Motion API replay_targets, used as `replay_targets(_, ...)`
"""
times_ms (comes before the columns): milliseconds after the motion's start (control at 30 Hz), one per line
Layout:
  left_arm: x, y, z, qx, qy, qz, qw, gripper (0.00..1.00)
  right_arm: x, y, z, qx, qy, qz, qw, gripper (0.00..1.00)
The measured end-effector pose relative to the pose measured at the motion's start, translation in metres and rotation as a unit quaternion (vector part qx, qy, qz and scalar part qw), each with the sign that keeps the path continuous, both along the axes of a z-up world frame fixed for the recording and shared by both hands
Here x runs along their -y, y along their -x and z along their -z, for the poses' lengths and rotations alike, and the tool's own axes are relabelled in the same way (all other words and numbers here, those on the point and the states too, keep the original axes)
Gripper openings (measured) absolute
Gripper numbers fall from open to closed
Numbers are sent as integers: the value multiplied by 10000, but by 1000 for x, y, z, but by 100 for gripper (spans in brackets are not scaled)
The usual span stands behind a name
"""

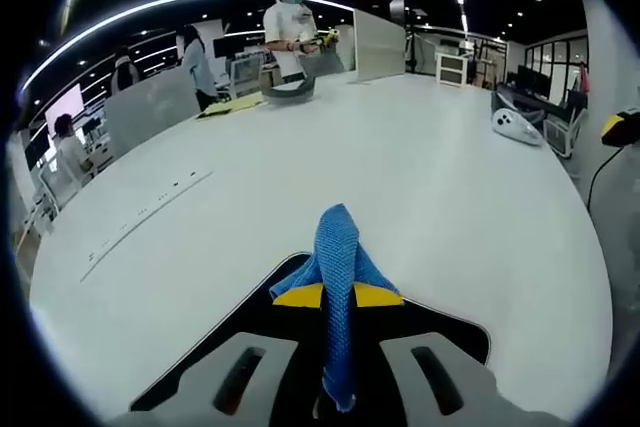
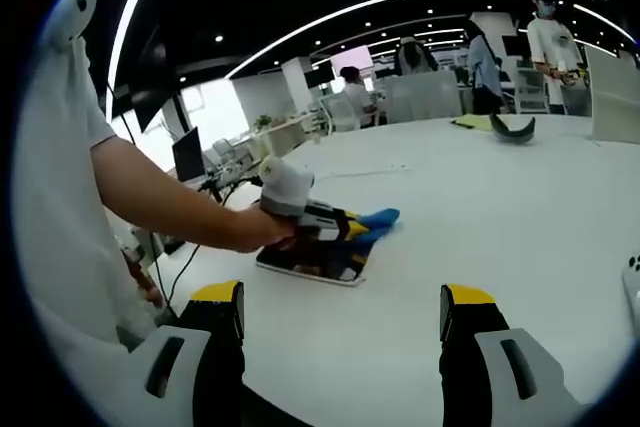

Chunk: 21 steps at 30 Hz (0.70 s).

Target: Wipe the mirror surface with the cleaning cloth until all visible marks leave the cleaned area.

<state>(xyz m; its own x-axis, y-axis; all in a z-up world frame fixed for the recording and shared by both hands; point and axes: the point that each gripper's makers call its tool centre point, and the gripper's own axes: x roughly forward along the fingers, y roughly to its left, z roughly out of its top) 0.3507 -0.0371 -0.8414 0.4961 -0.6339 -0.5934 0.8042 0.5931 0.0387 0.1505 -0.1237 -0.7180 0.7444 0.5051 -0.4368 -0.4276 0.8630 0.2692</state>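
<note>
A blue cleaning cloth (image 1: 338, 247) is pinched between the yellow-tipped jaws of my left gripper (image 1: 338, 295) and sticks out in front of them. Under it lies the mirror (image 1: 445, 325), a dark flat slab with a pale edge on the white table. In the right gripper view a person's hand holds the left gripper (image 2: 312, 223) down on the mirror (image 2: 318, 269), with the cloth (image 2: 381, 218) poking out on its right. My right gripper (image 2: 340, 309) hangs over the table nearer than the mirror, jaws wide apart with nothing between them.
The big white table (image 1: 420, 177) stretches far beyond the mirror. A white handheld device (image 1: 518, 126) lies at the right edge. A grey curved object (image 1: 288, 91) and yellow sheets (image 1: 235, 104) sit at the far side, with people standing behind them. The person's arm (image 2: 160, 197) reaches in from the left.
</note>
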Motion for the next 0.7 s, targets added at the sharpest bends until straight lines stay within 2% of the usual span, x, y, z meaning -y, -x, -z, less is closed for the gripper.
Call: replay_targets(700, -14, 2, 0, -105, 24, -125, 9999, 6, -3, 2, 1, 13, -32, -1, 10000, 79)
